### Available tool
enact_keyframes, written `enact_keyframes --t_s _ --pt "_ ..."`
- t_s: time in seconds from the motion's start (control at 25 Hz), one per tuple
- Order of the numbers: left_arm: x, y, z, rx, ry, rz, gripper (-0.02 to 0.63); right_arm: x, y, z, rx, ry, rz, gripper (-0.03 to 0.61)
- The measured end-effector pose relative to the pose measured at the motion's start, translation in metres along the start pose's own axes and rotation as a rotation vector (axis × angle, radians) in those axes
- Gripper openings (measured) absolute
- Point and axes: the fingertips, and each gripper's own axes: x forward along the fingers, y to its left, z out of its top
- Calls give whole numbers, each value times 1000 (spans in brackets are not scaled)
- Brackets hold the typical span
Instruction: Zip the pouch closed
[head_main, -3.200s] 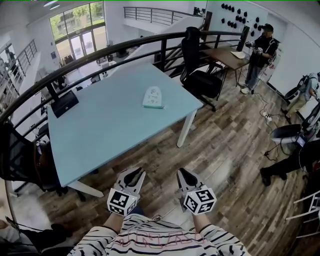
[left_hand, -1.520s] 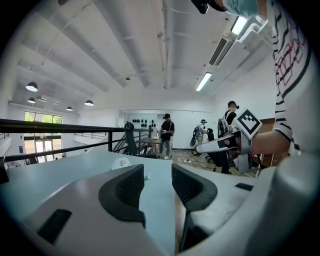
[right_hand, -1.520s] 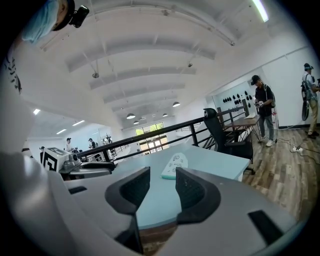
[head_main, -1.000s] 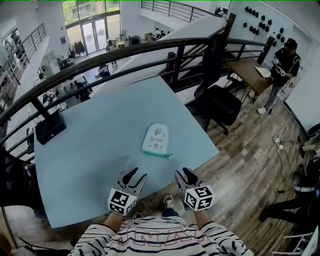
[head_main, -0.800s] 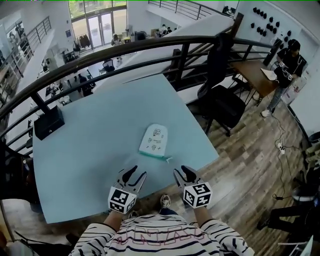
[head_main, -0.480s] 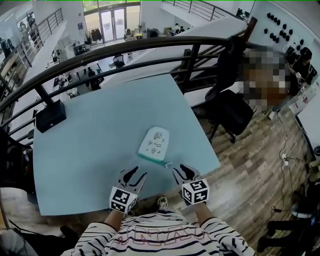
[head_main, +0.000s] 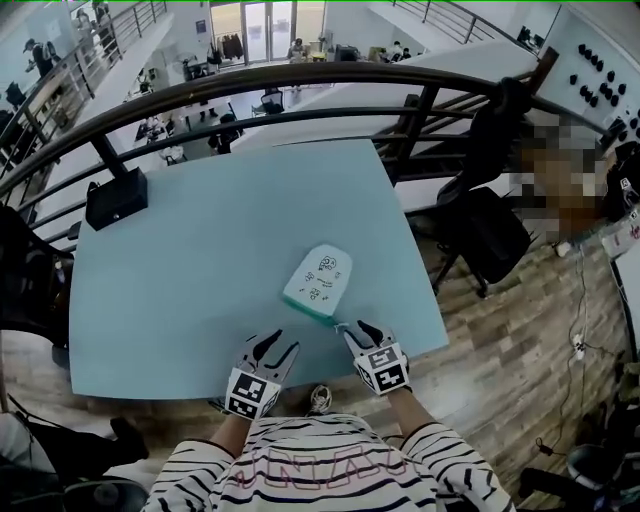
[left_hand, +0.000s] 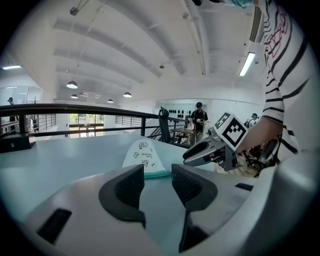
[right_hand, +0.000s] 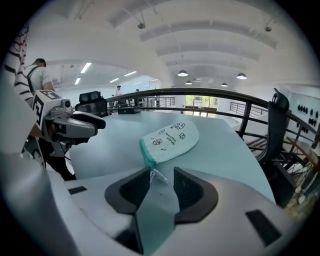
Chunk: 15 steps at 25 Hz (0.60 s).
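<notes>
Both grippers had moved up to the table (head_main: 200, 280) edge vs 0.5 s ago, and the pouch (head_main: 318, 280) sat closer to them in head view.

Pouch lay flat on the table, rounded end toward 12 o'clock, teal zipper edge (right_hand: 146, 152) toward 6. It was approx at 12 from the right gripper (head_main: 358, 328) and 1 from the left gripper (head_main: 275, 343).

Zipper pull (right_hand: 158, 175) stuck out at the pouch's 5 o'clock corner. In right gripper view it sat at the jaw mouth, nearer the 9 o'clock jaw. Jaws had a narrow gap, not clamped on it, no contact visible.

Left gripper jaws were also moderately apart w/ nothing between them. Pouch was well ahead of it, right gripper at its 2 o'clock.

Step, prob: getting onto the pull. Zipping not started, as far as I could judge.

Risks:
- Pull is small and thin and sits off-centre. Closing as-is could nudge it aside or pinch only the tip, so it slips on the first tug.
- Left gripper wasn't holding the pouch. Pulling w/o an anchor would likely drag the whole pouch across the smooth table instead of running the slider.
- Pouch was near the 6 o'clock table edge, so a drag that way could take it off.
- Fabric looked soft and could bunch in the zip track.
</notes>
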Motion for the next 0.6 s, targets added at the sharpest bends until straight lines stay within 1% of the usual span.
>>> enact_keyframes --t_s 0.2,0.4,0.48,0.6 --pt "2 -4 -14 -1 25 13 150 20 -1 -8 -111 52 9 147" --pt "0 -7 -24 -25 54 23 150 30 4 -6 -242 90 45 143" --pt "2 -6 -26 -29 57 27 150 35 6 -7 -278 102 57 127" --pt "5 -6 -28 -29 57 26 150 41 9 -8 -294 106 85 80"
